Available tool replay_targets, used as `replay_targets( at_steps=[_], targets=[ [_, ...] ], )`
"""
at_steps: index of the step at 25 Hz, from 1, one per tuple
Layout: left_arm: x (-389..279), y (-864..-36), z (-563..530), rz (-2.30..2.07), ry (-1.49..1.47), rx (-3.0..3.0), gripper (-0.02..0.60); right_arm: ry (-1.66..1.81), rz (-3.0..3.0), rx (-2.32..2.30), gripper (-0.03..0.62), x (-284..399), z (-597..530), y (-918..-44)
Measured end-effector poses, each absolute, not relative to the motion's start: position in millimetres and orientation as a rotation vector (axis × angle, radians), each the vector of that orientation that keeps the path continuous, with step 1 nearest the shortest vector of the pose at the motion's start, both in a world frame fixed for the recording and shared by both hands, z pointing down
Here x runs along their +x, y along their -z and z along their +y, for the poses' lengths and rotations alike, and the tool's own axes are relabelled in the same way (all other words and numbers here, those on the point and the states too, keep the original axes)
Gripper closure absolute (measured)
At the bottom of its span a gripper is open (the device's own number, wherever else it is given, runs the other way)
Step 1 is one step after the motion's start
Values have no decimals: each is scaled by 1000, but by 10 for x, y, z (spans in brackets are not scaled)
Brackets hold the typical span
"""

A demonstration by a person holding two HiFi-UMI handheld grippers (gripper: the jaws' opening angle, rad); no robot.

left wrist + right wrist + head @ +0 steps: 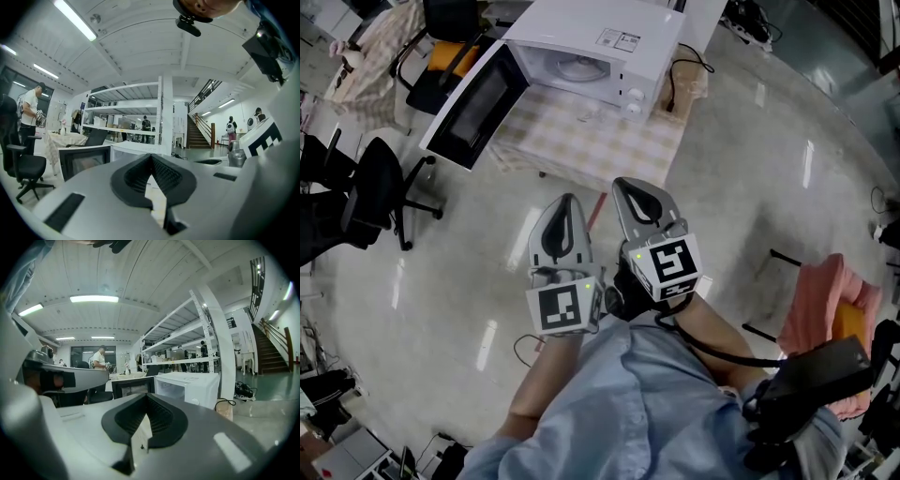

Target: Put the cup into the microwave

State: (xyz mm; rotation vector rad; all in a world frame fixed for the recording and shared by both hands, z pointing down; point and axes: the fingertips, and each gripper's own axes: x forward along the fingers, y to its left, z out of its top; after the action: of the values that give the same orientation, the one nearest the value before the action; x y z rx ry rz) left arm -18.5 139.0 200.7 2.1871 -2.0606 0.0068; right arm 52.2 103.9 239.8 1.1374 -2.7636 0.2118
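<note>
A white microwave [600, 47] stands on a table with a checked cloth [581, 141], its door [473, 103] swung wide to the left and its glass turntable [577, 67] showing. I cannot make out a cup for certain in any view. My left gripper [566, 202] and right gripper [628, 185] are side by side over the floor, short of the table, both pointing at it. Both are shut with nothing between the jaws. The left gripper view has its gripper [151, 157] before the microwave [136, 149]. The right gripper view has its gripper [146, 397] before the microwave [187, 387].
Black office chairs [375, 187] stand at the left of the table. A chair draped in pink cloth [825, 300] is at the right. A person [30, 110] stands far off beside a table. White shelving [126, 112] and a staircase [201, 133] lie behind the microwave.
</note>
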Motion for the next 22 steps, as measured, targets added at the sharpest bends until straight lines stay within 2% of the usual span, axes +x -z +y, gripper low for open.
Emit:
replay_targets(
  at_steps=[22],
  targets=[
    [47,-2073,67,-2066,-148,2221,575,-272,-2820,1069,592,544,-239,-2527]
  ],
)
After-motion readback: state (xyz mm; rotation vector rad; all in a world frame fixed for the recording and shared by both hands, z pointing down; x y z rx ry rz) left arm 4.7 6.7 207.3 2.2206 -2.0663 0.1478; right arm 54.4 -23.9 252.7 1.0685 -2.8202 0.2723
